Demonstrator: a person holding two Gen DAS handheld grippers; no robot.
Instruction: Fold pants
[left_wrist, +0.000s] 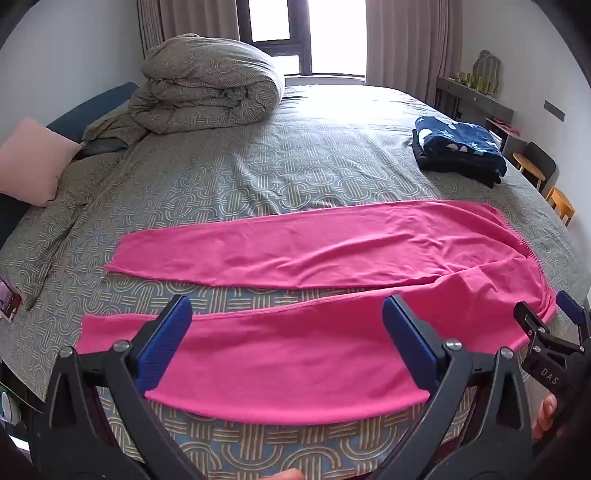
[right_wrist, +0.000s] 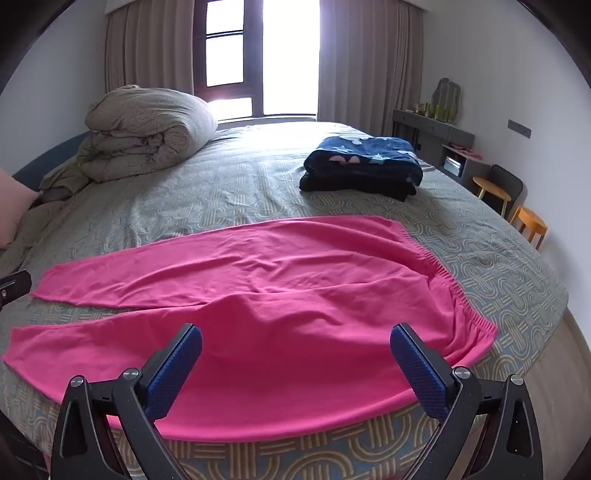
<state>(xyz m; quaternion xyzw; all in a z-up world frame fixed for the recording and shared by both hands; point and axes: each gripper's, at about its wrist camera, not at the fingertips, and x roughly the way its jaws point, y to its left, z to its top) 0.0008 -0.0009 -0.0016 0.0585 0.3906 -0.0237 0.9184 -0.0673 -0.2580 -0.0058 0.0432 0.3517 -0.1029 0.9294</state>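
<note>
Two grippers, left (left_wrist: 286, 339) and right (right_wrist: 295, 363), hover with jaws spread wide and empty over pink pants (right_wrist: 258, 280) lying flat on the bed (right_wrist: 221, 177), just ahead of both jaws; pinching both near-leg edges evenly would likely keep the fold straight.

The left gripper (left_wrist: 288, 343) has black angular arms, silver round screws at the joints and blue textured pads (left_wrist: 164, 345). The right gripper (right_wrist: 295, 373) looks the same; its black body carries white letters "DAS". Bare skin of a finger (left_wrist: 546, 413) shows beside it.
</note>
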